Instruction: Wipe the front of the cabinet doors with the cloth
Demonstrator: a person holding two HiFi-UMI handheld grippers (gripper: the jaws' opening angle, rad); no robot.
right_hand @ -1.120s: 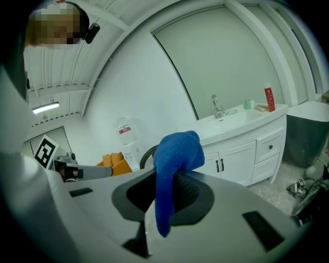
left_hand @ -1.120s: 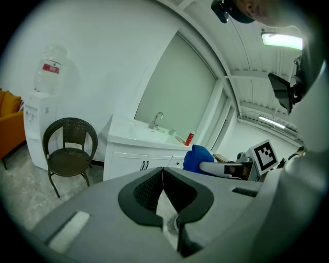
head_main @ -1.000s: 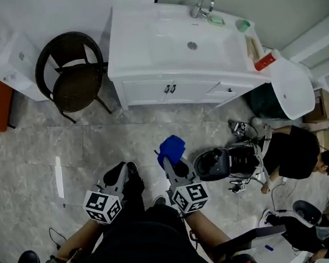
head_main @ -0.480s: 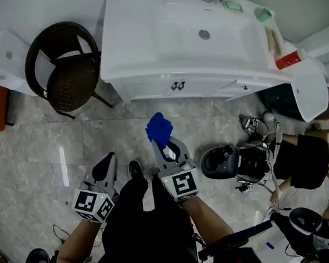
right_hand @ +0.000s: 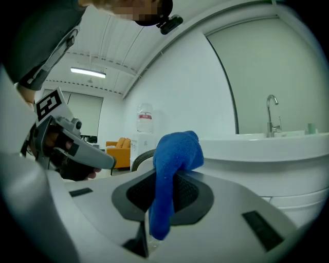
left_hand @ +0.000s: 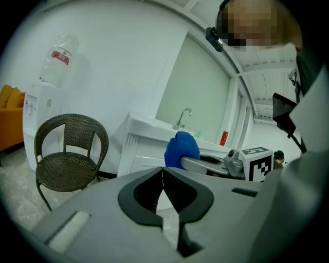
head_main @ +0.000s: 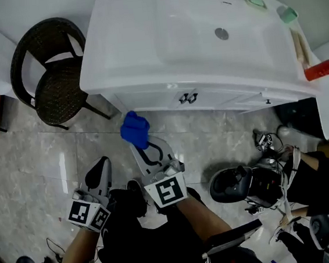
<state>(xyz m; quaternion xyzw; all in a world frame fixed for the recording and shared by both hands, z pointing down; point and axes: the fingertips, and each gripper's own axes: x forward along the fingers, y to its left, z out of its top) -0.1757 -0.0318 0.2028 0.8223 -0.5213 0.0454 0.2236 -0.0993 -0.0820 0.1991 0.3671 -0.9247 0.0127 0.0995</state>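
Cloth (head_main: 134, 129), blue and bunched, sits clamped in the right claw (head_main: 145, 149) near the white cabinet doors (head_main: 155, 98), while the left claw (head_main: 100, 167) is closed on nothing.

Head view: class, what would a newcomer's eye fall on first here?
The bright blue cloth, clamped in the right gripper, stands out in front of the white cabinet doors. Beside the cabinet, at the view's left, stands a dark wicker chair.

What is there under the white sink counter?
White cabinet doors with dark handles. In the head view the counter overhangs and hides most of their fronts; their inside cannot be seen.
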